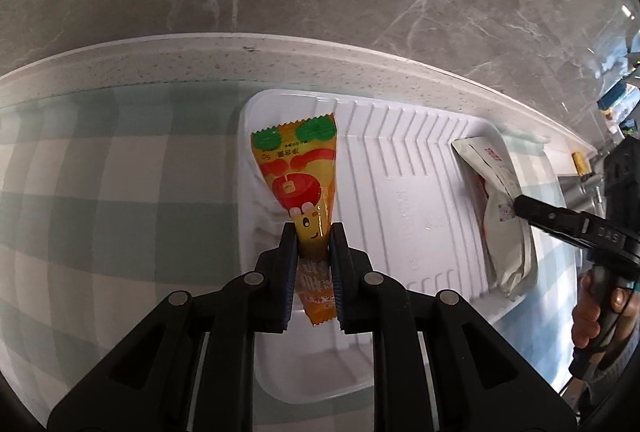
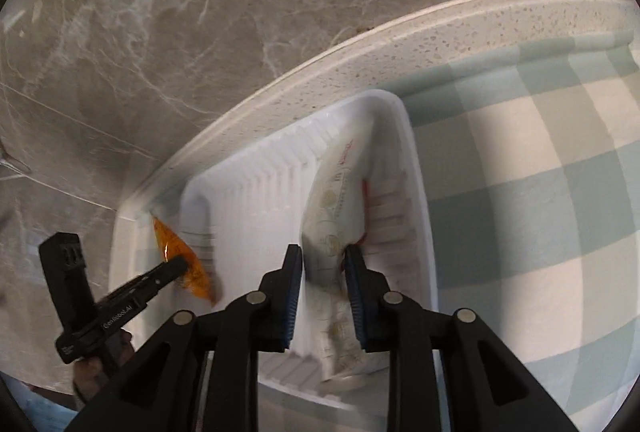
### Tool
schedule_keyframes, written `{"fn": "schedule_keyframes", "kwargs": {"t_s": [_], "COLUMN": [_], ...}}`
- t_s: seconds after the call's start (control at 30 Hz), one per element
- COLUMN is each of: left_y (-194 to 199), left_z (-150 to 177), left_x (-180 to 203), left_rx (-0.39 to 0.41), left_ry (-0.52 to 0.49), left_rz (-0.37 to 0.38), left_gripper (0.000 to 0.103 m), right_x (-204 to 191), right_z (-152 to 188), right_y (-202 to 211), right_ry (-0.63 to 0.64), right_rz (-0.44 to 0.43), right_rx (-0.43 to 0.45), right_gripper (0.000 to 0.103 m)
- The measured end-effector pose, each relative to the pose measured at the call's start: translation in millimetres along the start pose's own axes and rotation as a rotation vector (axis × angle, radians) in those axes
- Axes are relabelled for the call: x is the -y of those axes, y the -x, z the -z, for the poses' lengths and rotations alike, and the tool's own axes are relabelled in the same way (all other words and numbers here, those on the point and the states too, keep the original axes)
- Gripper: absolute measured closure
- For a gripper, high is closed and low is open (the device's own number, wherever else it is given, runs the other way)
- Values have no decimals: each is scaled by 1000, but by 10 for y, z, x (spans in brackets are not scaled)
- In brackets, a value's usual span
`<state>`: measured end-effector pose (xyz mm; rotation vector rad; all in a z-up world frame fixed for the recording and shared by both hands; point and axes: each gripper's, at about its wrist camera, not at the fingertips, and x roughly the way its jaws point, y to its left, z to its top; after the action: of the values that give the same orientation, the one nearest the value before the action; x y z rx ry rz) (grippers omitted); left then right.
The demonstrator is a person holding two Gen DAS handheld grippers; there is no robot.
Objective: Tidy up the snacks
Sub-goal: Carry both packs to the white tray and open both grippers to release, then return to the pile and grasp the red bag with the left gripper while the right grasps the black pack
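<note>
Your left gripper (image 1: 313,232) pinches the yellow snack packet (image 1: 298,168) over the white tray's (image 1: 400,160) left end; your right gripper (image 2: 323,256) straddles the white pouch (image 2: 332,216) at its right end, grip unclear.

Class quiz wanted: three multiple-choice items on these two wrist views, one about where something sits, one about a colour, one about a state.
1. Where is the white packet?
A. right end of the tray
B. on the checked cloth
C. left end of the tray

2. Main colour of the other packet?
A. blue
B. orange-yellow
C. black

3. The left gripper is
A. empty
B. shut on the orange-yellow packet
C. out of view

Answers: 1 A, it leans at the right wall; 2 B, its wrapper shows; 3 B, the pads pinch it.
</note>
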<state>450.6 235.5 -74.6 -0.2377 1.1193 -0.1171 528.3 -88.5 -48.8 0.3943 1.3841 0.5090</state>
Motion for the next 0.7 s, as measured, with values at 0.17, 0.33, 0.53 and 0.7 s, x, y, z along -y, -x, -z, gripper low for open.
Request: {"fn": "schedule_keyframes", "kwargs": {"t_s": [0.17, 0.33, 0.53, 0.7], "left_y": [191, 552, 1009, 1490], "left_z": [28, 127, 296, 637], "left_x": [-33, 120, 208, 314], "left_rx": [54, 122, 173, 218], "left_ry": [0, -2, 3, -23], "left_rz": [-13, -11, 0, 6], "left_gripper": [87, 64, 55, 55], "right_x": [-83, -148, -260, -306], "right_z": [56, 175, 450, 828], "right_y": [196, 508, 972, 1401], "right_ry": [40, 78, 116, 160], "right_rz": [11, 4, -19, -33], "right_rx": [47, 93, 146, 195], "right_gripper": [62, 61, 59, 55]}}
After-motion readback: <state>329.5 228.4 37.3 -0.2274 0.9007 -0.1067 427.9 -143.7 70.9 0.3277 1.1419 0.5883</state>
